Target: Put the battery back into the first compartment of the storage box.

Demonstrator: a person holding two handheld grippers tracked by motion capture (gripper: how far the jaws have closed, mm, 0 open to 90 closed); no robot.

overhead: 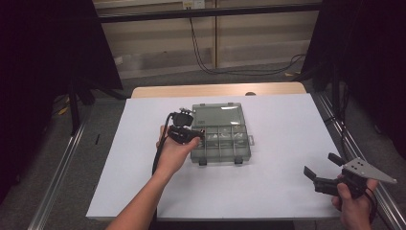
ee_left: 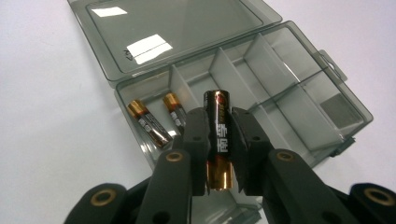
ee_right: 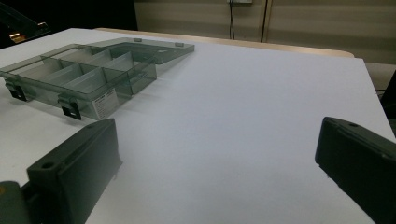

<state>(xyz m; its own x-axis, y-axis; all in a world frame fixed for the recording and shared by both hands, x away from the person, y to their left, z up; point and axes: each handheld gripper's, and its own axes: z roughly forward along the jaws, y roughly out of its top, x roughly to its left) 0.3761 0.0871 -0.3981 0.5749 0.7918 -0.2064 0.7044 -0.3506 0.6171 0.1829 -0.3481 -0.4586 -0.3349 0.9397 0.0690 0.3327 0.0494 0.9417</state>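
- The left gripper (ee_left: 218, 154), jaws clamped on a black-and-copper cylindrical battery (ee_left: 219, 140) held along them, hovers over the near-left compartment.
- Beyond, the smoky clear plastic compartment box (ee_left: 299, 98) lies open mid-worktop, two matching batteries (ee_left: 149, 125) inside.
- The right gripper (overhead: 326, 168), jaws wide and empty, idles by the near-right corner.

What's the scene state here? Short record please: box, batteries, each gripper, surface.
box: smoky clear organizer box, lid open and folded back flat, divided into compartments
batteries in box: two, lying side by side in one end compartment
held battery: one battery, clamped between the jaws, above the box
left gripper: shut on the battery, over the box
right gripper: open, nothing between the jaws, off to the side of the box
surface: white sheet on the table
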